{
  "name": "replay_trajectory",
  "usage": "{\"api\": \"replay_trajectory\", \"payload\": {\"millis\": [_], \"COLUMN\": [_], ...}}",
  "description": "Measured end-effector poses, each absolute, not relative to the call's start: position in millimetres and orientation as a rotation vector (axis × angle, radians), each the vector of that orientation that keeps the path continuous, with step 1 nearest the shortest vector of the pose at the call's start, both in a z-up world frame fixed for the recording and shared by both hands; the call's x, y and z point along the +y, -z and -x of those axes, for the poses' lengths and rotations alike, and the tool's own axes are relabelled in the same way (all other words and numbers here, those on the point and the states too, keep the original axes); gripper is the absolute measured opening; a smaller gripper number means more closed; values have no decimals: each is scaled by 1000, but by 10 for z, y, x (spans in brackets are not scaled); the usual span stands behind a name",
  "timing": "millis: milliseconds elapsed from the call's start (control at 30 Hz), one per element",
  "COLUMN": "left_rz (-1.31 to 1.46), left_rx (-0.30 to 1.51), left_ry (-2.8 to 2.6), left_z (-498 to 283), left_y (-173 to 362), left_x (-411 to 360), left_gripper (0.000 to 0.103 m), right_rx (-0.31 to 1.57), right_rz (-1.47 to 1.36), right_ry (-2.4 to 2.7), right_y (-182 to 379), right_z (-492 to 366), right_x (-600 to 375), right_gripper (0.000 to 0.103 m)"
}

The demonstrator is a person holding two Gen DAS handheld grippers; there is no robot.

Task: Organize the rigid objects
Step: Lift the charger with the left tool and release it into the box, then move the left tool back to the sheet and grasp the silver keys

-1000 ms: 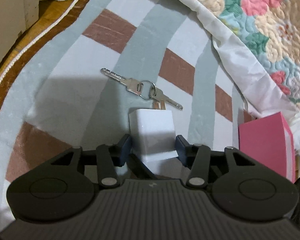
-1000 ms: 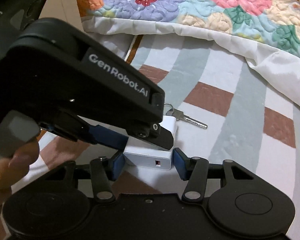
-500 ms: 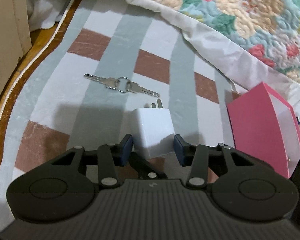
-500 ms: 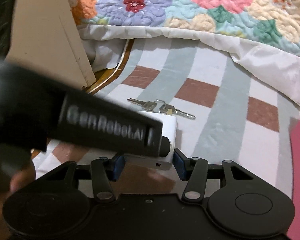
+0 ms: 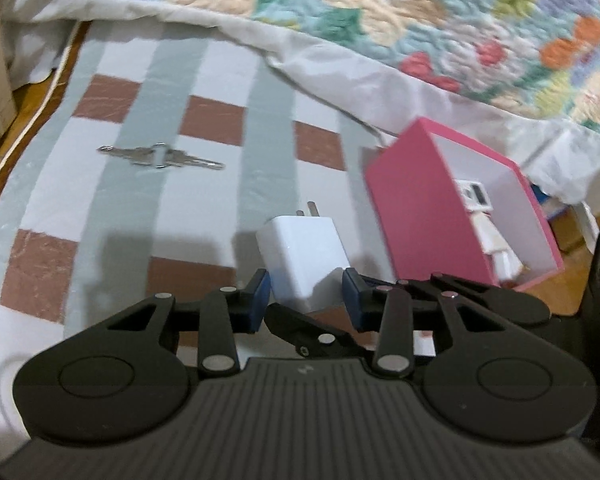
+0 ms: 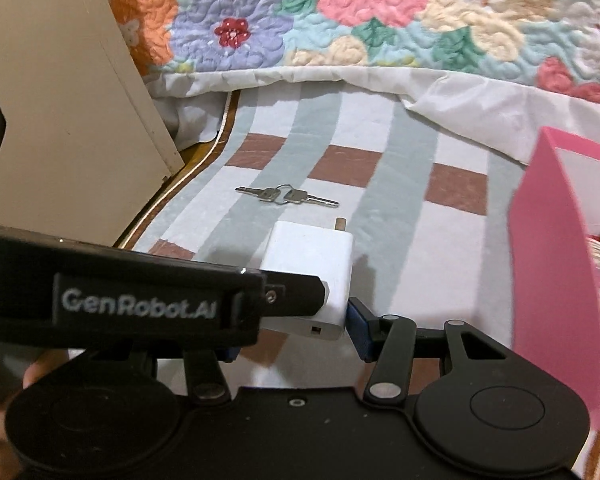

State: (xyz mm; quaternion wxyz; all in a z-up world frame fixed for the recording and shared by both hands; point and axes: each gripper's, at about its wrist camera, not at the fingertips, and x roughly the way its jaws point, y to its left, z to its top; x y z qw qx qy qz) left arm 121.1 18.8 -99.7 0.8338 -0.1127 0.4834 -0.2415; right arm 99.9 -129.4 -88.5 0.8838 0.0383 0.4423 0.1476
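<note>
A white plug adapter (image 5: 302,258) is held above the striped mat. My left gripper (image 5: 305,294) is shut on its sides, prongs pointing away. In the right wrist view the adapter (image 6: 312,270) sits between the pads of my right gripper (image 6: 290,332), with the left gripper's finger (image 6: 292,295) across it; the right pad touches the adapter's lower end, the left pad is hidden. A pink box (image 5: 424,208) with white items inside stands just right of the adapter. Two keys on a ring (image 5: 160,157) lie on the mat to the far left.
A striped mat (image 5: 204,216) covers the floor. A floral quilt (image 5: 380,8) hangs along the far side. A beige cabinet (image 6: 68,120) stands at the left in the right wrist view. The pink box also shows in the right wrist view (image 6: 552,264).
Both grippers have carried the adapter up and to the right, away from the keys and toward the pink box, whose open inside now shows.
</note>
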Motion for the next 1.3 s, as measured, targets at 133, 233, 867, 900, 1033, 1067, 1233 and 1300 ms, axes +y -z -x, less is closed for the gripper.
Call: {"api": "replay_trajectory", "payload": {"millis": [133,233,867,900,1033,1067,1233,1300], "left_rz": [233,204,44,43,-4,-20,-4,-16], "left_rx": [1004,979,1089,1117,1179,1191,1254,1249], "left_ry": [570,608,647,634,586,580,550,515], "left_z": [-1071,-971,-1574,-1653,-1889,-1936,-2114,-2096], "left_y": [790,563,17,97,362,425,708,722], "left_x": [37,-139,-1782,-1862,-2101,-2144,-2244,-2233], "left_gripper": [38,38,38,37,37,37,36,35], "right_rx": [873,820,798,816,852,870,929,953], "right_rz": [-83,-73,-92,-96,-92,-105,-154,-161], "right_ry": [-310,-309,-313,-315,-304,-304,-286,-290], "right_y": [677,476,154,230,515,596,855,912], "right_z": [-788,-651,-1090,-1158,-1353,-1413,-1594,-1619], "right_x": [-1523,-1702,-3144,-3184,-3284,-3312,-3396,-3389], "right_gripper": [57,57,57,57,57,57,57,59]}}
